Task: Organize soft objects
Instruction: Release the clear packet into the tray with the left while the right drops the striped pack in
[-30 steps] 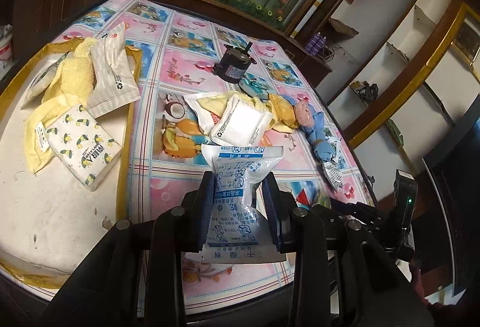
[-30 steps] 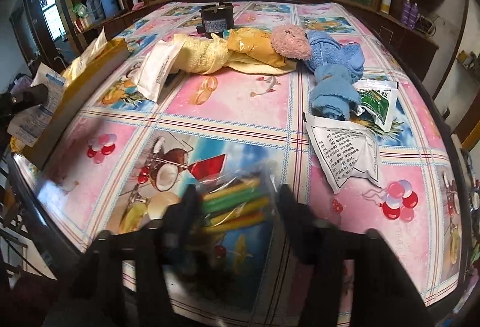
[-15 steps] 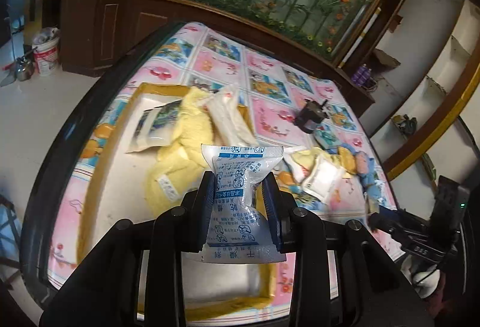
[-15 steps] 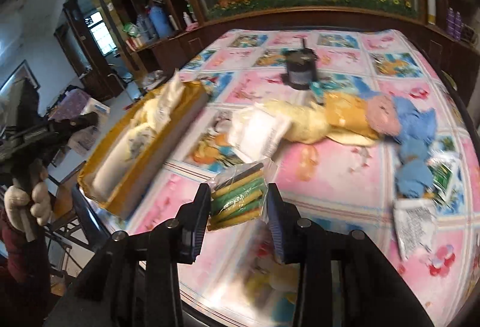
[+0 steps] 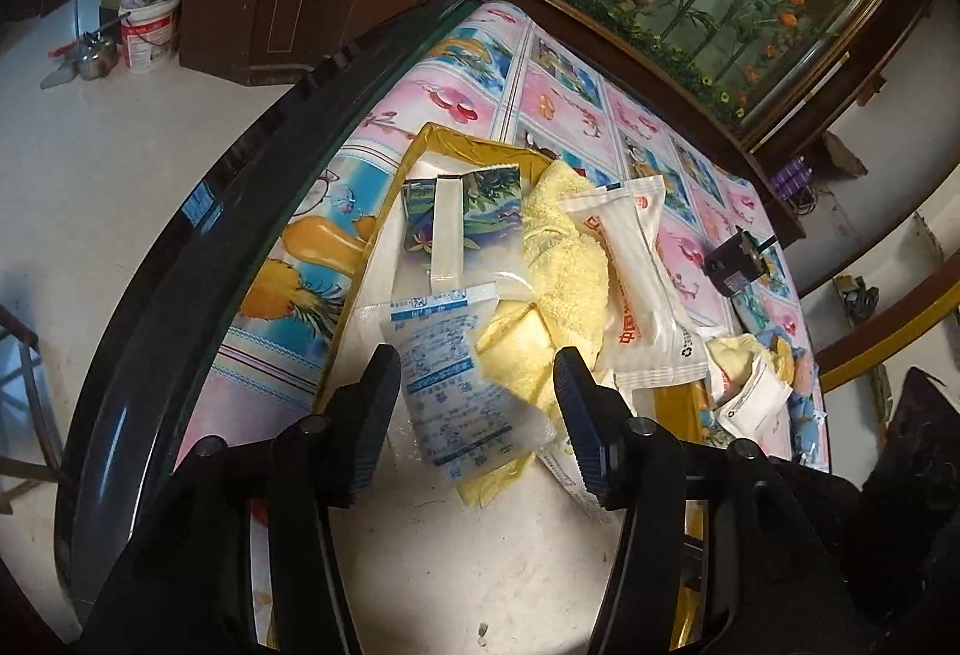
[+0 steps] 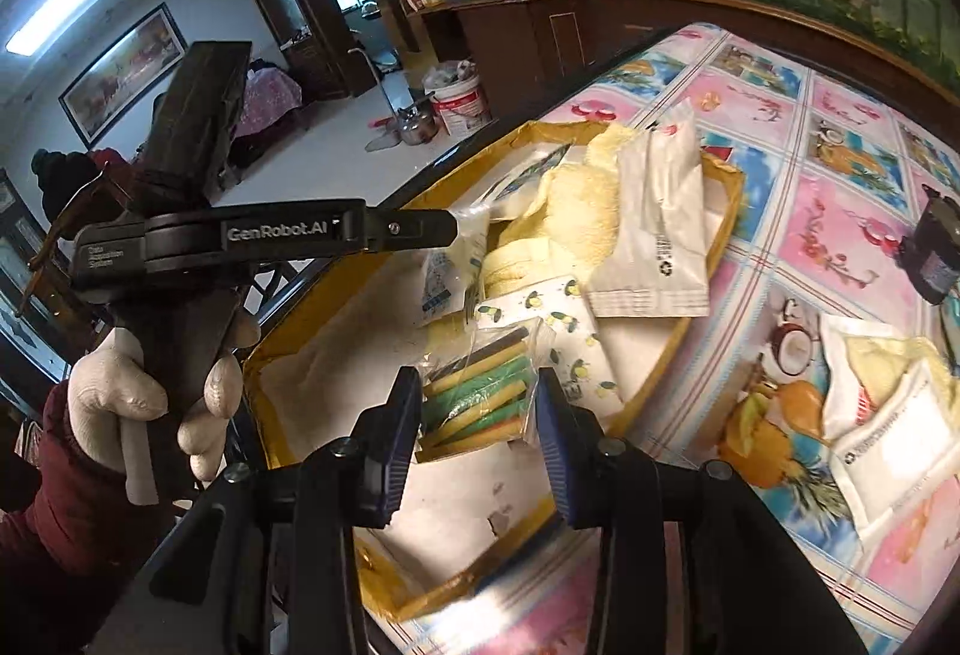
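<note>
Only right view shows gloved hand — left gripper jaws opening around sachet, seemingly loose.

We see a blue-printed clear pouch lying tilted in the yellow tray, against the yellow towel. A long white packet leans across that towel. A clear bag of green and yellow sticks hangs above the tray's near end, beside a lemon-print pack.

A tray sits at the desk's left edge; towel and packets lie in it, more packets right.
</note>
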`<control>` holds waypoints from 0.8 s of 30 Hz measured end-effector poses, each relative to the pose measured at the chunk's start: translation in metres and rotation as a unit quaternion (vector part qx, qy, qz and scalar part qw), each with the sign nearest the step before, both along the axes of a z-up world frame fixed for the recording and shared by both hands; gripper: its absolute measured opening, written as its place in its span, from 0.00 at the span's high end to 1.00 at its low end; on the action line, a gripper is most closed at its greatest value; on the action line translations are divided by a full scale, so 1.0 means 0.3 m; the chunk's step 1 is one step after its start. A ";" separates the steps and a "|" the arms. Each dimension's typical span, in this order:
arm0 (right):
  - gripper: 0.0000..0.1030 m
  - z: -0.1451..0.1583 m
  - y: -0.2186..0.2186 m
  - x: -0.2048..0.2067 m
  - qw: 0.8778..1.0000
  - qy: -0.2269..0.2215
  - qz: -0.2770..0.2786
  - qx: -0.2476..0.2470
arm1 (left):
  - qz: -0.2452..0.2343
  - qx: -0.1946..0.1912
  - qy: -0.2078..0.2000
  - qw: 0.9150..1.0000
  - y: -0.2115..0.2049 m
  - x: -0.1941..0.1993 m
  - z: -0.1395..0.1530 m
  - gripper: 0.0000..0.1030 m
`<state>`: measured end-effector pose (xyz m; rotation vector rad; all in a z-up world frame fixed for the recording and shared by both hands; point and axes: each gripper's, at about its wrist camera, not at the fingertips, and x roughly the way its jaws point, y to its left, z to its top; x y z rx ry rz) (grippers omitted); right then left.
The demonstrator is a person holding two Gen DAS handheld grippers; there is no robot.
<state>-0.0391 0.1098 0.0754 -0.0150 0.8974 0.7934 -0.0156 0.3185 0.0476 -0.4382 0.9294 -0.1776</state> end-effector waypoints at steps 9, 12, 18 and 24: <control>0.42 -0.026 0.042 0.025 1.000 0.010 0.001 0.011 | 0.010 -0.019 -0.030 0.999 0.000 -0.061 0.085 0.48; 0.42 0.013 -0.017 0.006 0.999 0.001 -0.013 0.034 | -0.002 -0.024 -0.045 0.999 -0.036 -0.087 0.125 0.48; 0.42 0.020 -0.335 -0.023 0.992 0.018 -0.102 0.076 | -0.079 -0.025 -0.056 0.995 -0.252 -0.104 0.177 0.39; 0.42 -0.036 -0.782 -0.055 0.965 0.039 -0.245 0.082 | -0.178 -0.006 -0.034 0.983 -0.589 -0.063 0.141 0.39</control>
